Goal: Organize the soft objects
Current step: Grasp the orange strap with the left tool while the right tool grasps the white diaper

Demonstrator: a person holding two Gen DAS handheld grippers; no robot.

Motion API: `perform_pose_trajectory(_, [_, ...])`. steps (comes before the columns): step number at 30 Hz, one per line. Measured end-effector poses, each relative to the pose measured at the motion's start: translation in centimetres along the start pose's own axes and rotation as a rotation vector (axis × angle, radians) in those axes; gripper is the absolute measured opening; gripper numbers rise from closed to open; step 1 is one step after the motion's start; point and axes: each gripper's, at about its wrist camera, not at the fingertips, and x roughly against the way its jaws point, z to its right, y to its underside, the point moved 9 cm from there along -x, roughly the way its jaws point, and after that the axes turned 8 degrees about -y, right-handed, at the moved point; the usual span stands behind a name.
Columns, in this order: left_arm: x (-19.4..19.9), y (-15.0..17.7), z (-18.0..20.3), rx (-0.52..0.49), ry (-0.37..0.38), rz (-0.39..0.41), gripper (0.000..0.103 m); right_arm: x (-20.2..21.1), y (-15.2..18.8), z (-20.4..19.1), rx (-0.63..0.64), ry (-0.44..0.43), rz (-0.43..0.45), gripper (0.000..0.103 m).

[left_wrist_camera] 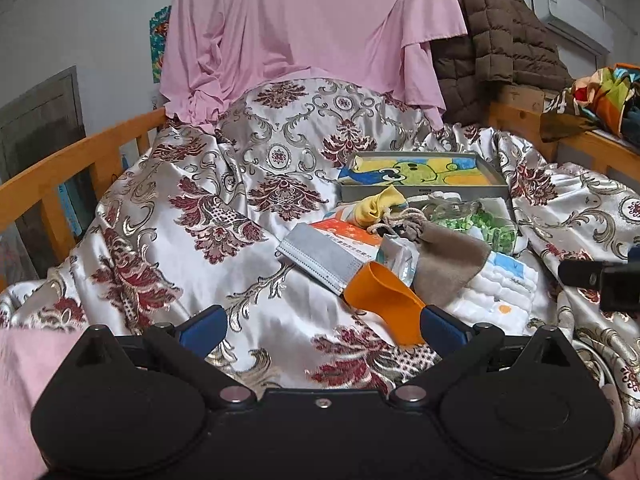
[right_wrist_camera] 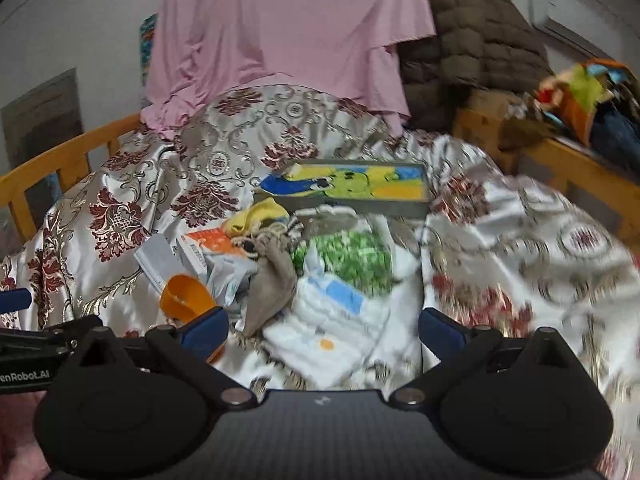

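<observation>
We have both claws spread wide and empty over the bed: the left claw [left_wrist_camera: 322, 330] by the orange band [left_wrist_camera: 382, 300], the right claw [right_wrist_camera: 322, 330] over the white pad [right_wrist_camera: 332, 320]. We'd pinch one layer low, then carry it to the tray [left_wrist_camera: 424, 192].

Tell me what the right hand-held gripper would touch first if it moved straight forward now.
Probably the white quilted pad: it lies directly ahead between the open fingers of the right hand-held gripper, nearer than the grey drawstring pouch. The picture is blurred, so depth is uncertain.

"enRobot.AI" on left claw [right_wrist_camera: 16, 300]
</observation>
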Motion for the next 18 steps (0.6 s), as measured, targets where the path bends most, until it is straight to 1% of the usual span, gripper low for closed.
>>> perform_pose_trajectory(6, [-2.7,-1.0,0.6,-0.038,0.020,-0.060,0.102,-3.1,-1.7,0.8,0.097,-0.078,-0.048,0.103])
perform_pose_trajectory(7, [-3.2,-1.2,0.7,-0.045,0.026,-0.074,0.102,-3.7,-1.8,0.9,0.114,-0.105,-0.061,0.103])
perform_pose_trajectory(10, [-4.5,-1.9,1.2,-0.066,0.058,-0.106,0.102,-5.3,-2.2,1.0,0.184,-0.156,-0.089,0.103])
perform_pose_trajectory(13, [-5.8,-2.8,1.8,-0.082,0.101,-0.136,0.102,-7.1,-1.8,0.7,0.318,-0.190,-0.133,0.103])
perform_pose_trajectory(16, [-7.4,-3.4,2.1,-0.088,0.139,-0.165,0.102,-8.7,-0.6,0.3,0.445,-0.229,-0.171,0.103])
perform_pose_trajectory(18, [-8.5,-3.5,2.4,-0.073,0.169,-0.203,0.102,-9.6,0.4,0.3,0.472,-0.256,-0.185,0.103])
